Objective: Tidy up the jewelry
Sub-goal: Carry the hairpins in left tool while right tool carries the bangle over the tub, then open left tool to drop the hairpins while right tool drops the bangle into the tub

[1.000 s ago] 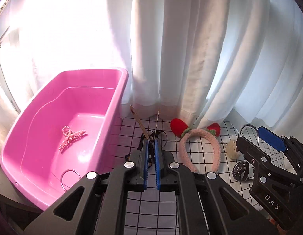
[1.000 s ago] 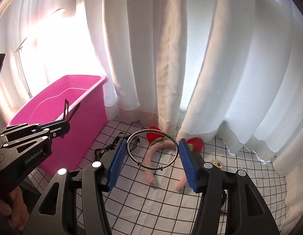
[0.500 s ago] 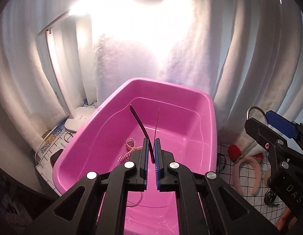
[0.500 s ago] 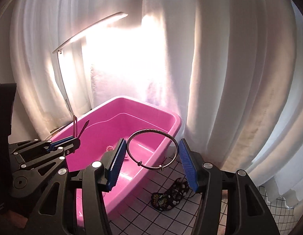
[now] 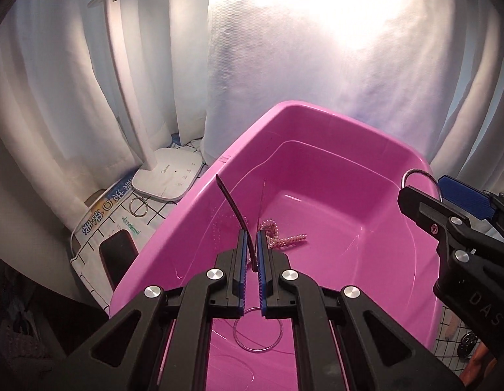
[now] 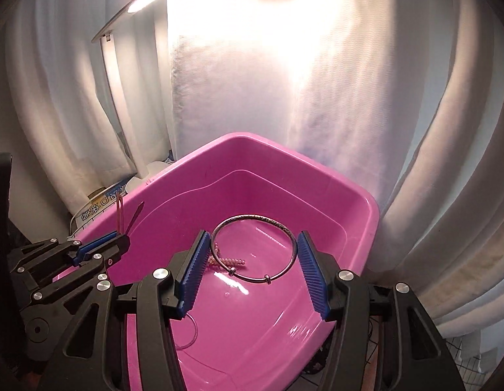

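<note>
My left gripper [image 5: 251, 254] is shut on a thin dark headband [image 5: 231, 202] and holds it above the pink tub [image 5: 317, 110]; it also shows in the right wrist view [image 6: 121, 234]. My right gripper [image 6: 253, 260] is shut on a silver bangle [image 6: 284, 231], held flat between the blue pads over the tub [image 6: 239, 140]; it also shows in the left wrist view [image 5: 421, 184]. A pearl hair claw [image 5: 284, 239] and a thin ring [image 5: 258, 334] lie on the tub floor.
A white desk lamp base [image 5: 169, 176] stands left of the tub, with a small ring [image 5: 138, 207] and a dark phone [image 5: 118, 254] on the checked cloth. White curtains hang behind. A small metal piece [image 5: 467, 345] lies right of the tub.
Both grippers have swung left from over the checked cloth to above the pink tub, still carrying the headband and the bangle.
</note>
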### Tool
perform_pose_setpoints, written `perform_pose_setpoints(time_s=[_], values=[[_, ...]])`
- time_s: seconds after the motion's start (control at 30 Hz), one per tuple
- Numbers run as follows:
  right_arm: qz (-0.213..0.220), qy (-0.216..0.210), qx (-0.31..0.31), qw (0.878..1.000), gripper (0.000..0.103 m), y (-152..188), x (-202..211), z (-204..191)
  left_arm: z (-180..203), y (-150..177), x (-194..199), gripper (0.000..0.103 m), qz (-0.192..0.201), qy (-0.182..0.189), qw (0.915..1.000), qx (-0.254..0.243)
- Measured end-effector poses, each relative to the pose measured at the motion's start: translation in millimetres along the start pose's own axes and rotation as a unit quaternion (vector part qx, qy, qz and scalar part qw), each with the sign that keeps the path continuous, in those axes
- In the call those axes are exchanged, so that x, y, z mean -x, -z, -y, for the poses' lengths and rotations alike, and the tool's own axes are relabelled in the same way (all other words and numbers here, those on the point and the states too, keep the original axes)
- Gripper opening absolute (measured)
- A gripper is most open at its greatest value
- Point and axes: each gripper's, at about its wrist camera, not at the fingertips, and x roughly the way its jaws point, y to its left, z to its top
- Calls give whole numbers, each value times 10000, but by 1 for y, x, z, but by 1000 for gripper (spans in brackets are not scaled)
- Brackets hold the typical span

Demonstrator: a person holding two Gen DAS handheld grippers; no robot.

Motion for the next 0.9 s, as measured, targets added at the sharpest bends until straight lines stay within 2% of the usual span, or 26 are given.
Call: perform_pose_setpoints(time_s=[0.23,0.4,0.43,0.47,0.5,0.57,0.6,0.9], values=[[-440,-15,-108,9990,54,3,-30,0,-6,2,-12,7,-200,6,9998,72],[-555,71,-121,9984,55,5,-36,1,-8,4,-17,8,-295,17,9995,129],[-555,71,-138,9983,55,4,-35,2,-9,5,-18,11,-303,37,9994,163],[-561,61,-148,9983,55,4,-35,3,-10,6,-17,22,-317,24,9993,198],[-564,62,-148,9983,56,4,-35,4,-11,7,-17,29,-303,-3,9993,223],[-557,114,-144,9983,59,4,-34,4,-12,8,-14,66,-237,-97,9993,259],[-551,107,-147,9983,60,4,-34,4,-12,9,-12,72,-180,-106,9995,257],[-469,131,-248,9985,61,7,-25,9,-15,9,-5,87,-128,-94,9994,293]])
